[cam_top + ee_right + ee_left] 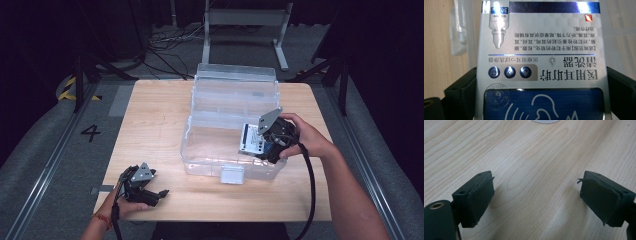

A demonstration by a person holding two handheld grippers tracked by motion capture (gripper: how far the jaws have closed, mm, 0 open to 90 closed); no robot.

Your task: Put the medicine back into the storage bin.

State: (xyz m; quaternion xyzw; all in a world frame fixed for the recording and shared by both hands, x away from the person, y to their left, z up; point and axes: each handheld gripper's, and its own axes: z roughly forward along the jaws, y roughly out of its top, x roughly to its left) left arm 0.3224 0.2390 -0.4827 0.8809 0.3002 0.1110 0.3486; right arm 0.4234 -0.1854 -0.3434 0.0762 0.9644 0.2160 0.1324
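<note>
Pale wooden table (pixel 150 125) sitting on grey floor (pixel 47 150); white metal frame (pixel 245 20) standing behind; black cables (pixel 165 45) trailing nearby.

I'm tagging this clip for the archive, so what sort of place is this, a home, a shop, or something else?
Most likely a lab or recording studio, not a home. A lone wooden table stands among black curtains, cables trail over the grey floor, which bears a painted number 4, and hazard tape marks its edge.

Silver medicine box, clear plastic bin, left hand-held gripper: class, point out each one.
Silver medicine box (pixel 541 62): right gripper view, printed front face.
Clear plastic bin (pixel 235 176): high view, front latch.
Left hand-held gripper (pixel 164 192): high view, between its jaw tips.
</note>
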